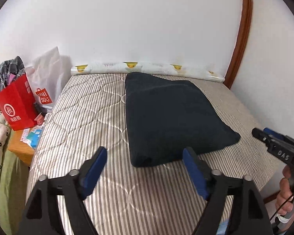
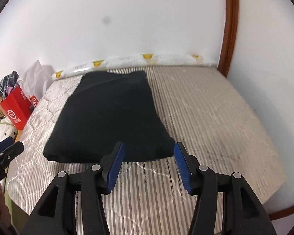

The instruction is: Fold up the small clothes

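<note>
A folded dark garment point(image 1: 172, 117) is lying flat on the striped mattress point(image 1: 84, 117), its far end near the wall. The left gripper point(image 1: 145, 166) is hovering just short of the garment's near edge, jaws spread wide and holding nothing, with the near left corner sitting ahead of the gap. The right gripper point(image 2: 149, 164) is likewise gaping wide and empty, facing the near right corner of the garment point(image 2: 107, 117). A red bag point(image 1: 17, 107) is standing beside the mattress.

Folded dark garment point(image 1: 172, 117) on striped mattress point(image 1: 84, 117), wide-spread left claw point(image 1: 145, 156) just before it.
</note>
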Demonstrator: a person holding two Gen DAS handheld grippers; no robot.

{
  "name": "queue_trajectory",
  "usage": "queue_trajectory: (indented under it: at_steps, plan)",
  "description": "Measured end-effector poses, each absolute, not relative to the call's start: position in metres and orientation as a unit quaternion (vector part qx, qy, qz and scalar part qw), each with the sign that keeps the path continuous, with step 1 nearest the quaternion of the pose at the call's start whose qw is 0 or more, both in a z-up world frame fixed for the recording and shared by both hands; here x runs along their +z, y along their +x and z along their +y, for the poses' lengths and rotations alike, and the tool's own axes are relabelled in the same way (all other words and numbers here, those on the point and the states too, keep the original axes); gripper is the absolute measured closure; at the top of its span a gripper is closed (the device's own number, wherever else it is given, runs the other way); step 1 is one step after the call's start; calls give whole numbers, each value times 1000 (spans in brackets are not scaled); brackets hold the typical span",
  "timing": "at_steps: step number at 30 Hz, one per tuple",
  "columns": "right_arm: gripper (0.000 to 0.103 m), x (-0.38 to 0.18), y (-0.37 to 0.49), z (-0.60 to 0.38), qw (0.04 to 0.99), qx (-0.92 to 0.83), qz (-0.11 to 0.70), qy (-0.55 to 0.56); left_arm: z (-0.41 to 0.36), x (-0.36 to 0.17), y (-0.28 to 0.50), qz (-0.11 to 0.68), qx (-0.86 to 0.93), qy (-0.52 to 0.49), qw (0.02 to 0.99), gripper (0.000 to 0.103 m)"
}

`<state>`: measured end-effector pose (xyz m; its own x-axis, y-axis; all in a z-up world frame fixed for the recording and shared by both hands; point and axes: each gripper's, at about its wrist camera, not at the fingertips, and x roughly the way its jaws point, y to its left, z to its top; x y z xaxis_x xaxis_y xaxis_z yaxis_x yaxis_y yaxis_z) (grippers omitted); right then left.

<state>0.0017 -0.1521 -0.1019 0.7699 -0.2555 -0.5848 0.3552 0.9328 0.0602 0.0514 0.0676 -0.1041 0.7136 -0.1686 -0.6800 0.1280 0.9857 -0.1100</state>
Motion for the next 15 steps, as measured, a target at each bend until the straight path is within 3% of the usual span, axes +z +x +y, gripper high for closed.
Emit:
queue_trajectory:
  at_steps: [2,8,15]
  plan:
    - [34,-93,-18,-148,941,-166,283,88,66,-97,39,363,-80,-22,928,20]
    - [5,-70,-69,-129,950,-185,243,64,62,-75,4,342,-74,-12,937,14]
    - [1,-64,-101,-119,953,-179,238,61,57,-58,-23,317,-74,-9,945,11]
